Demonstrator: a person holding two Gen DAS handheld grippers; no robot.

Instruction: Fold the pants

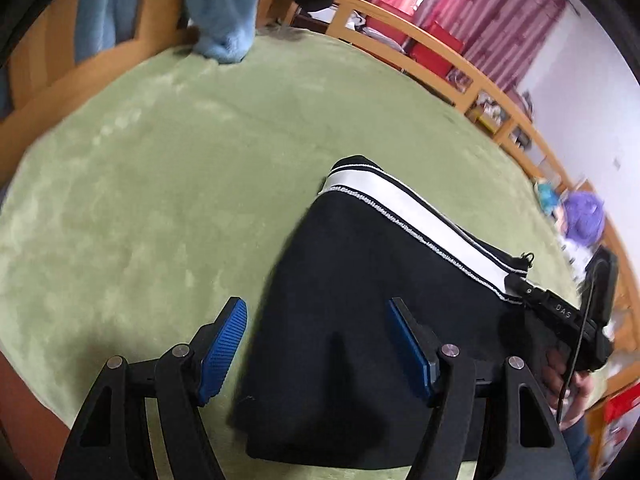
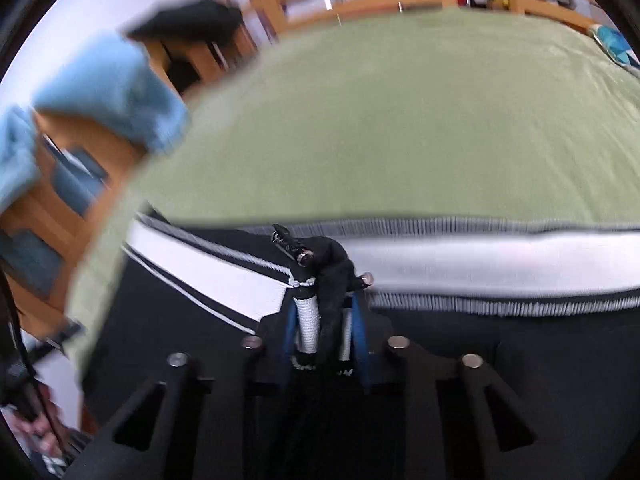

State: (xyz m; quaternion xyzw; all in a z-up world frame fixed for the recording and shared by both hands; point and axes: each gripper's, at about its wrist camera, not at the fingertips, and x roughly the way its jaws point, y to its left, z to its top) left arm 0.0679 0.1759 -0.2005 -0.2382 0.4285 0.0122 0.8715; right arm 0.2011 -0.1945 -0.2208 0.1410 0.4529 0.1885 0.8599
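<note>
- Surface: a green plush blanket (image 1: 168,168) covers the bed and fills most of both wrist views.
- Room: a wooden rail (image 1: 424,36) curves along the upper right of the left wrist view, with pink curtains (image 1: 492,4) behind it. A light blue fleece garment (image 1: 224,12) hangs over the wooden frame at upper left.
- Pants (image 1: 360,280): black, with a white side stripe edged in knit trim, lying partly folded on the blanket at lower centre-right of the left wrist view.
- Left gripper (image 1: 316,344): blue pads (image 1: 222,348) stand well apart and grip nothing; the left edge of the pants lies between them in the picture. Contact cannot be told.
- Right gripper (image 2: 326,336): jaws drawn close together and clamped on a bunched fold of the pants, white stripe and black cloth pinched between the blue pads, at lower centre of the right wrist view.
- In the left wrist view the right gripper sits at the right edge, at the stripe's end, with a hand (image 1: 576,388) on its grip.
</note>
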